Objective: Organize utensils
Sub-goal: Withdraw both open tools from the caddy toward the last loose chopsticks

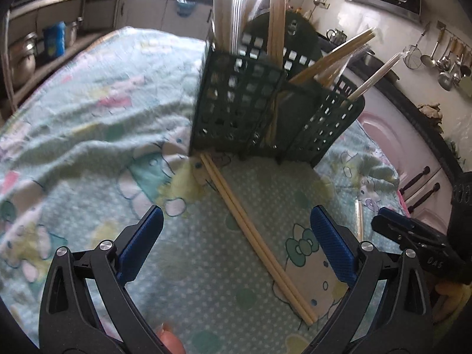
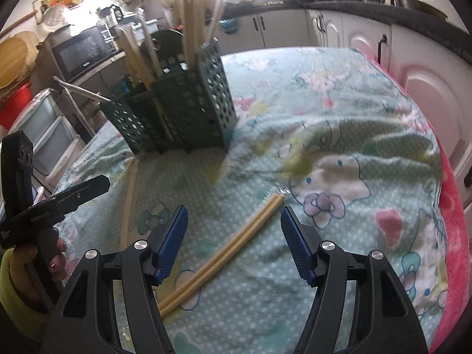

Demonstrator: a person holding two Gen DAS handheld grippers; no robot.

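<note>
Wooden chopstick pair (image 2: pixel 236 244), light, stiff, roll-prone, near green caddy (image 2: pixel 188 103); grip mid-length; both tongs, left (image 1: pixel 236 236) and right (image 2: pixel 233 236), wide, empty.

A table is covered by a pale green cartoon-print cloth (image 1: pixel 88 112), rumpled into folds away from the grippers and smoother near them. On the cloth stands a dark green lattice caddy (image 1: pixel 244 109) with chopsticks upright and leaning in its compartments. One bare chopstick pair (image 1: pixel 253 233) lies flat with its far end at the caddy's foot, and a second pair (image 2: pixel 224 250), in a clear wrapper, lies apart from it.
</note>
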